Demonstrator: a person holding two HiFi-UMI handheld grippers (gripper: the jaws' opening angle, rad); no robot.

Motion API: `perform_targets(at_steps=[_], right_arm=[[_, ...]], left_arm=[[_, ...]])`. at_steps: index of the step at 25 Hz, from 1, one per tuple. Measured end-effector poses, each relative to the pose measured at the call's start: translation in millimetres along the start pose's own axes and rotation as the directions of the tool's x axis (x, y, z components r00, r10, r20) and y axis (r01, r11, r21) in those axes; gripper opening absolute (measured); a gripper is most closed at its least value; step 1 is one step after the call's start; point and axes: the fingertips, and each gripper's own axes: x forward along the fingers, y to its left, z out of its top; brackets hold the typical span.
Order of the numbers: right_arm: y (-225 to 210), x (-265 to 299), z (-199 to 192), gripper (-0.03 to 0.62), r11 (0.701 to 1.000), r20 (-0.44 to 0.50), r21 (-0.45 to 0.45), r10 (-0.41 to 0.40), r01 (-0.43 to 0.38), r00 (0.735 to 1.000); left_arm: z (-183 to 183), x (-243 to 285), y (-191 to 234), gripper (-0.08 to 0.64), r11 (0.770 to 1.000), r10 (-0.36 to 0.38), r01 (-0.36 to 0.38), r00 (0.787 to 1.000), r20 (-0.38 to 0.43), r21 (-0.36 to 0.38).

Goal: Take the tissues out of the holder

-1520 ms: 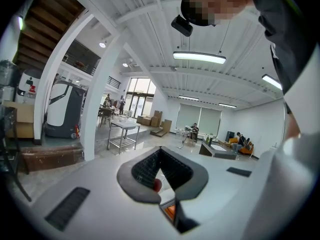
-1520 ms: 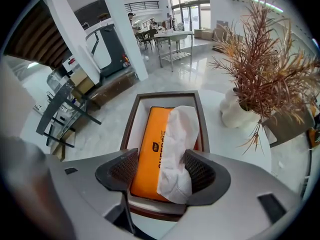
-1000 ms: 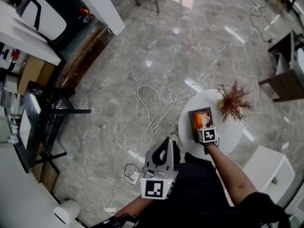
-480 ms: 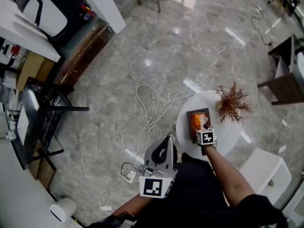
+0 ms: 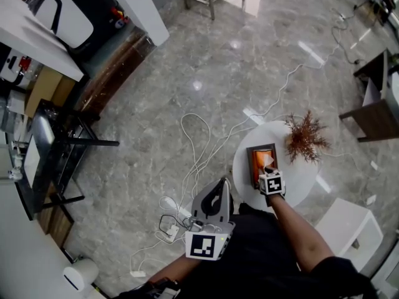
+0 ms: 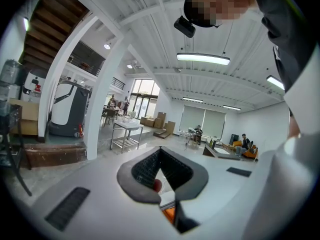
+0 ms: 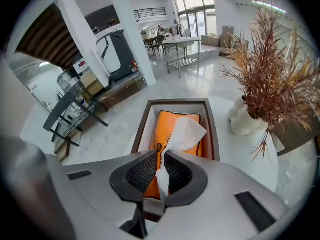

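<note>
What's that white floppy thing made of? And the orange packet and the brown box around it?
The tissue looks like thin, soft paper, matte white; it creases and flops. The orange packet seems plastic film, faintly shiny, though I can't be sure. The brown box looks like dark wood or wood-look board, smooth and matte.

No actual words or numbers we can read anywhere in this one. The orange tissue pack (image 7: pixel 175 124) lying inside the holder (image 7: pixel 141 129) has a small dark printed mark (image 7: pixel 159 146) at its near end, next to the white tissue (image 7: pixel 187 131), but it's way too tiny to make out. The marker cubes (image 5: pixel 204 246) only carry black-and-white square patterns, no letters.
</note>
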Motion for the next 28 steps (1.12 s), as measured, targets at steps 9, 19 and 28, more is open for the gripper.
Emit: perform_targets(at_steps=[9, 19, 28], right_arm=[[-5, -13, -2, 0.035, 1.000, 0.009, -0.008, -0.025, 0.025, 1.000], [-2, -28, 4, 0.032, 0.999, 0.035, -0.001, -0.036, 0.036, 0.999], [2, -47, 6, 0.032, 0.999, 0.074, 0.012, -0.051, 0.051, 0.996]], left_arm=[[0, -6, -8, 0.000, 1.000, -0.004, 0.004, 1.000, 0.012, 0.001], [2, -15, -13, 0.000, 1.000, -0.016, 0.016, 0.999, 0.033, 0.004], [9, -20, -30, 0.000, 0.997, -0.067, 0.065, 0.997, 0.047, 0.042]])
